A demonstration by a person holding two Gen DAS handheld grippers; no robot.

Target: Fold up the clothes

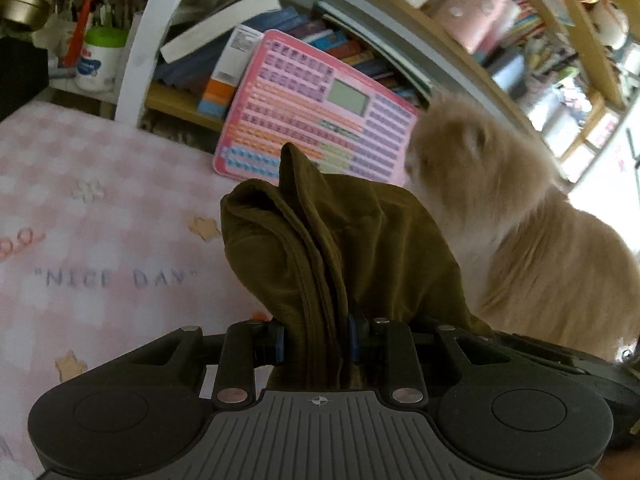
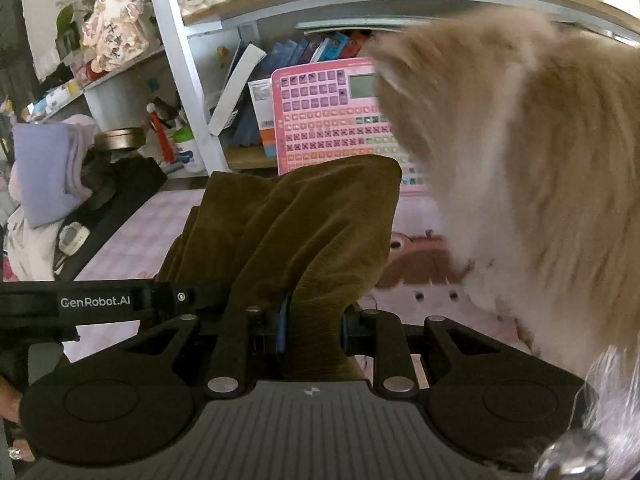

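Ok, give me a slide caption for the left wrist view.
Left claw shut on bunched olive-brown garment above pink checked bedsheet, fluffy cat alongside.

Cluttered bookshelves (image 1: 304,40) behind pink bed (image 1: 100,200)

cloth (image 1: 352,240) — olive-brown | cat (image 1: 540,248) — cream-orange, white chest | sheet (image 1: 92,216) pale pink-and-white check, small flowers, grey lettering | toy pad (image 1: 320,112) pink, purple, orange and blue keys, grey-green screen | gripper (image 1: 316,344) black, blue pads | pillow (image 2: 44,168) lavender
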